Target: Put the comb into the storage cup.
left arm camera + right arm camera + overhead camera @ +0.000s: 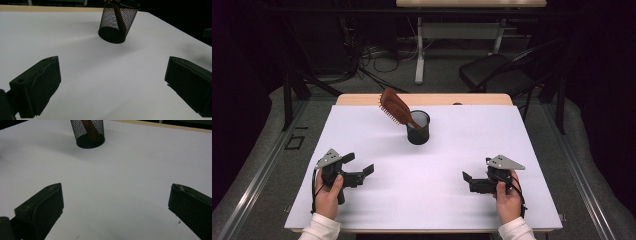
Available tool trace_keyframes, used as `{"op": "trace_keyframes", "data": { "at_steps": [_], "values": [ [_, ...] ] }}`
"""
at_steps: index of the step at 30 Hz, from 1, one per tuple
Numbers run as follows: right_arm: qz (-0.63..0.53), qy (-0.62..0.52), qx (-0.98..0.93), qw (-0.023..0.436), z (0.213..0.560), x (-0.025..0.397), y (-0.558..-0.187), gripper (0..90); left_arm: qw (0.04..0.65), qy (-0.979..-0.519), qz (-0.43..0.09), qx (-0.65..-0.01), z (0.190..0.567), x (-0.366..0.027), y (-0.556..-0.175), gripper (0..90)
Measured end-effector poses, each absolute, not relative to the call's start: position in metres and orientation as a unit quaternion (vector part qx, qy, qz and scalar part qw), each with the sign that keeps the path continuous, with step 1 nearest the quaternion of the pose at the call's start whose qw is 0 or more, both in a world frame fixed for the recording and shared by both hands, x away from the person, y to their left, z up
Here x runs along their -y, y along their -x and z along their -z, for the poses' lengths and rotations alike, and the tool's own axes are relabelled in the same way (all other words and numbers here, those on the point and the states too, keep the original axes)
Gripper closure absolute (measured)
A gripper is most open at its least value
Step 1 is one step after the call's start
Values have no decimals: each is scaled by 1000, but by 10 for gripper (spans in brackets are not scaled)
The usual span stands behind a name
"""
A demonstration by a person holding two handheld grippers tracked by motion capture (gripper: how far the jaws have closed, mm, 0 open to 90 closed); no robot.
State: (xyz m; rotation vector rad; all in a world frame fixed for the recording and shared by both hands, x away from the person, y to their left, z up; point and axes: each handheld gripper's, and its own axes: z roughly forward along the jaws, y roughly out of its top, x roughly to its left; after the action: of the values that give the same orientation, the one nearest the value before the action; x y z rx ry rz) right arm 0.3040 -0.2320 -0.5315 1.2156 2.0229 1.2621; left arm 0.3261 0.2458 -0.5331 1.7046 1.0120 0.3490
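Note:
A brown hairbrush (pixel 394 106) stands handle-down in a black mesh cup (pixel 418 128) at the middle of the white table top (pixel 432 200), its head leaning up and to the left. My left gripper (pixel 359 164) rests near the front left, open and empty, held by a hand. My right gripper (pixel 476 168) rests near the front right, also open and empty. In the left gripper view the cup (pixel 117 23) with the brush handle (pixel 119 16) stands ahead of the wide-apart jaws of the left gripper (pixel 112 62). In the right gripper view the cup (pixel 87 131) is far ahead of the right gripper (pixel 116 187).
A wooden strip (pixel 362 99) runs along the table's far edge. Beyond it are a black chair (pixel 497 70), the legs of another desk (pixel 419 50) and cables on the floor. Bare white surface lies between both grippers and the cup.

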Motion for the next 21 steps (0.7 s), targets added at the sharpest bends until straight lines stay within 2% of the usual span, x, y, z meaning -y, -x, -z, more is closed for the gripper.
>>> {"op": "trace_keyframes", "data": {
  "at_steps": [21],
  "values": [
    [-457, -459, -728, 224, 538, 239, -309, 0, 522, -729, -148, -418, 541, -240, -328, 6]
  ]
}}
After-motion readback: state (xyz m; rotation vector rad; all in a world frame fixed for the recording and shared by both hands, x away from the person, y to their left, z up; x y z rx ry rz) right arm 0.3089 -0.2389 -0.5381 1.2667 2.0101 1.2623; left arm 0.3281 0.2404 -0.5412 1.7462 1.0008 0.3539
